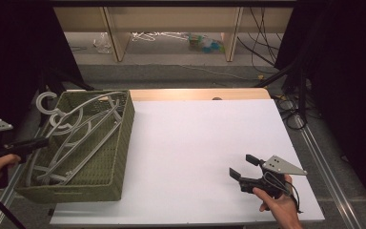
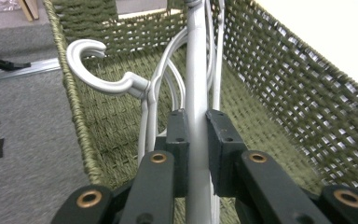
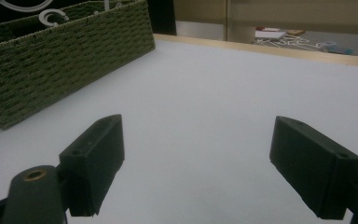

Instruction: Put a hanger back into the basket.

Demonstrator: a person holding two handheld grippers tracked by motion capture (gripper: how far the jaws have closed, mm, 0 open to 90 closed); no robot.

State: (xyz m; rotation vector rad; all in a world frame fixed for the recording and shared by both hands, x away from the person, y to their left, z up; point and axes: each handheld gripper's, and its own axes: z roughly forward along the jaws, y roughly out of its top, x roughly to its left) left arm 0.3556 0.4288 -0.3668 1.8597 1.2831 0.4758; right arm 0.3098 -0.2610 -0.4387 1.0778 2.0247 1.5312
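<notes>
Your left tool clamped on grey hanger bar; bar runs straight ahead toward 12 o'clock, hook curling off at 10. Green woven basket at table left holds several tangled hangers. Your right tool at 4 o'clock, jaws wide apart, holding nothing, well apart from basket.

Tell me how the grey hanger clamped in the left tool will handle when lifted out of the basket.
The hanger looks like rigid plastic, so probably stiff and light. Its smooth bar may slip or swivel. Its hook could snag the other hangers in the basket.
</notes>
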